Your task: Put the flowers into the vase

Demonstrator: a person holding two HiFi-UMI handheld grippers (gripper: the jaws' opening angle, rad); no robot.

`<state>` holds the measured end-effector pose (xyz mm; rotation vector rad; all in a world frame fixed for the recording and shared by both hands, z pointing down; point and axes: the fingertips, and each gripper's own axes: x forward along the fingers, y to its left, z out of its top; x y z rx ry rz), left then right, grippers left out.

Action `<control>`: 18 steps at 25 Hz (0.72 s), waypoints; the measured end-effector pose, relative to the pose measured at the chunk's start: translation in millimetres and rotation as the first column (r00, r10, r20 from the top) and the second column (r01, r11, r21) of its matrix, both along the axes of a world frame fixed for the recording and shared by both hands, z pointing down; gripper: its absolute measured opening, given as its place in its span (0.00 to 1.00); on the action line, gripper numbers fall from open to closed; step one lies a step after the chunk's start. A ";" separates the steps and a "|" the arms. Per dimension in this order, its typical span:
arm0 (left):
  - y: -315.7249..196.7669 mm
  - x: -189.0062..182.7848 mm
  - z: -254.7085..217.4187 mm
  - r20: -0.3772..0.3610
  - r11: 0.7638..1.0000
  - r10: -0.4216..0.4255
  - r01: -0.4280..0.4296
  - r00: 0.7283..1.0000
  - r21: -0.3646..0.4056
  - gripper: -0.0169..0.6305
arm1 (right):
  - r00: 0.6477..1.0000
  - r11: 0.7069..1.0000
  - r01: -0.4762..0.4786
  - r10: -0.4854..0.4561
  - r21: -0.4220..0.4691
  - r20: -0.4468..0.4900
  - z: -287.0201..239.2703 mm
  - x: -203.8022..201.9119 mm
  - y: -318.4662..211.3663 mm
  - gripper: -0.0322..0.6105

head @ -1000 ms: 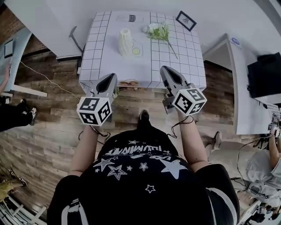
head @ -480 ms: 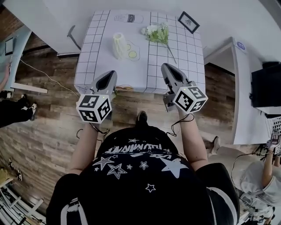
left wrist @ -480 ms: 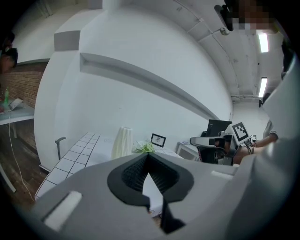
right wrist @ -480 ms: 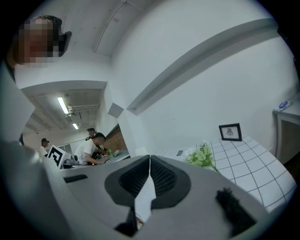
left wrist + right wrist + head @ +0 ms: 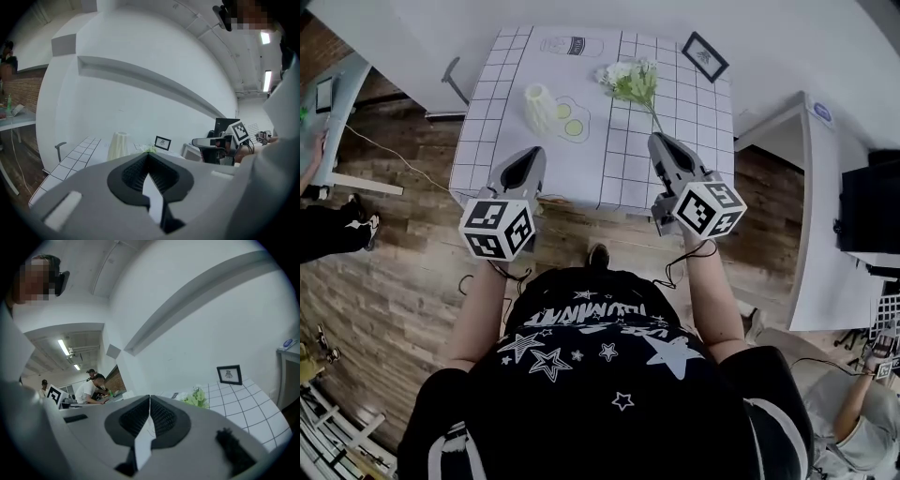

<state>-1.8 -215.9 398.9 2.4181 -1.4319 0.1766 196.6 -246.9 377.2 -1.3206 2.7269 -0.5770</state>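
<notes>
Even, diffuse indoor light is filling all three views, the white tiled table (image 5: 487,141) is reading bright without blown highlights, and shadows are showing only faintly. Ceiling strip lights (image 5: 267,79) are glaring as small overexposed bars in both gripper views. Fisheye distortion is bending straight wall lines toward black, vignetted corners there, while the left gripper (image 5: 149,153) and the right gripper (image 5: 150,397) are appearing soft and out of focus close to each lens.
</notes>
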 end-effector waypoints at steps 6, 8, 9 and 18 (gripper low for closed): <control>-13.5 3.4 2.0 -0.001 0.998 -0.055 0.055 0.998 -0.006 0.04 | 1.000 1.000 0.003 -0.003 -0.012 0.003 6.7 24.0 -15.1 0.07; -14.2 8.0 -0.6 -0.023 0.999 -0.052 0.052 0.998 0.009 0.04 | 1.000 1.000 -0.002 0.002 -0.021 0.008 10.5 30.9 -19.1 0.07; -14.2 10.3 -2.3 -0.031 0.999 -0.049 0.049 0.998 0.016 0.04 | 1.000 1.000 -0.004 0.004 -0.024 0.013 11.9 33.1 -21.0 0.07; -21.7 3.3 -2.2 0.009 0.997 -0.072 0.072 0.997 0.022 0.04 | 0.999 0.999 0.016 -0.015 -0.040 0.029 15.1 21.8 -32.1 0.07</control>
